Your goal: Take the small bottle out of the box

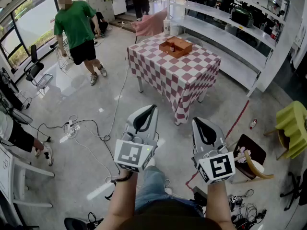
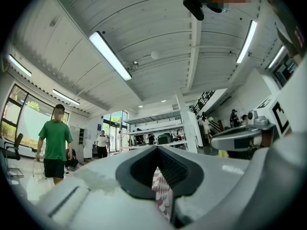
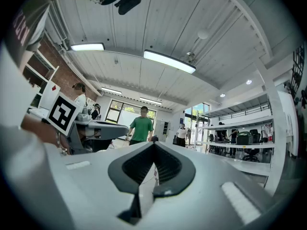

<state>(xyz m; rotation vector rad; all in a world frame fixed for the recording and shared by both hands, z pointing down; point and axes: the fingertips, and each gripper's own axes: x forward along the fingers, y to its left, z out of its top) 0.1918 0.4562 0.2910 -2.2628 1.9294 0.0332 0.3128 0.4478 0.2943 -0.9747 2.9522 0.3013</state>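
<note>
A brown cardboard box sits open on a table with a red-and-white checked cloth, far ahead of me. No small bottle shows in the box from here. Both grippers hang in the air well short of the table, pointing toward it. My left gripper is shut with nothing between its jaws; in the left gripper view its tips meet, and a strip of the checked cloth shows below them. My right gripper is also shut and empty, its tips together.
A person in a green shirt stands left of the table. Cables and a power strip lie on the floor at left. White shelves run behind the table. At right are a yellow-green chair, a brown stool and a small can.
</note>
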